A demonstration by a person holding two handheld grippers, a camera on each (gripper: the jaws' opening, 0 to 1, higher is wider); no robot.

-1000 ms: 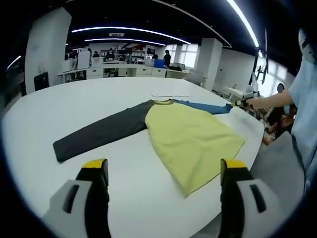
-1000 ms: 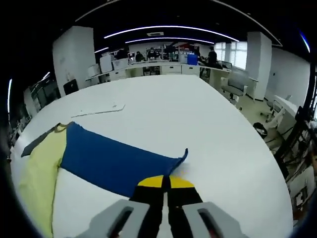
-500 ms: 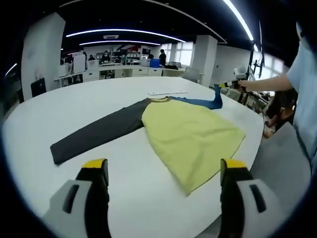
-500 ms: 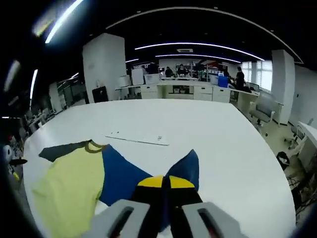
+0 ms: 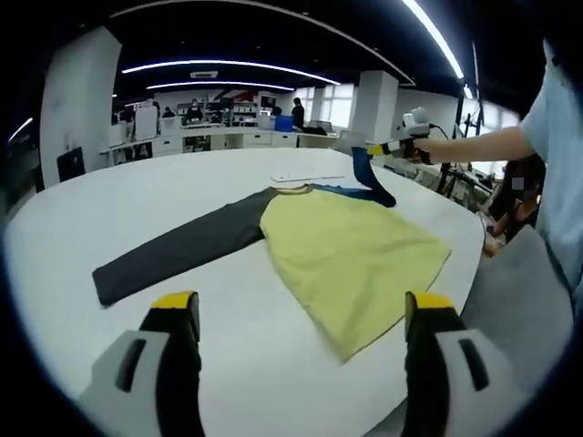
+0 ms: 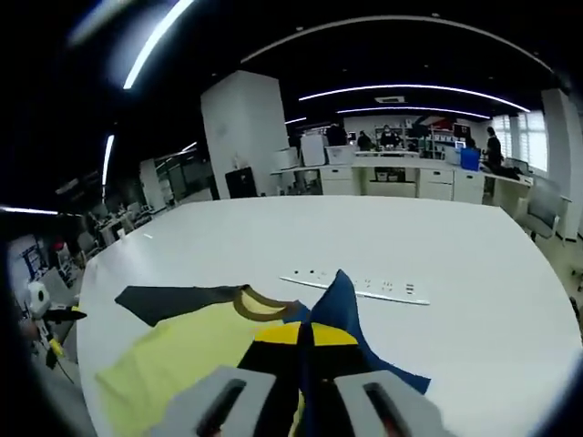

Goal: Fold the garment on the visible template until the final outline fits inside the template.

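A long-sleeved shirt lies flat on the white table (image 5: pixel 109 196): yellow body (image 5: pixel 351 246), dark grey sleeve (image 5: pixel 178 246) stretched to the left, blue sleeve (image 5: pixel 369 182) at the far right. My right gripper (image 5: pixel 375 148) is shut on the blue sleeve's cuff and holds it lifted above the table. In the right gripper view the blue sleeve (image 6: pixel 342 305) rises between my shut jaws (image 6: pixel 304 335), with the yellow body (image 6: pixel 178 360) and brown collar (image 6: pixel 260 305) below it. My left gripper (image 5: pixel 301 305) hovers open over the table's near edge, short of the shirt.
A thin white template strip (image 6: pixel 360 287) lies on the table beyond the collar, also seen as the strip (image 5: pixel 305 177) in the left gripper view. A person's arm (image 5: pixel 474 146) reaches in from the right. Desks and people stand far behind.
My right gripper has lifted the blue sleeve's cuff off the table and carried it up and inward over the shirt. The left gripper has stayed where it was.
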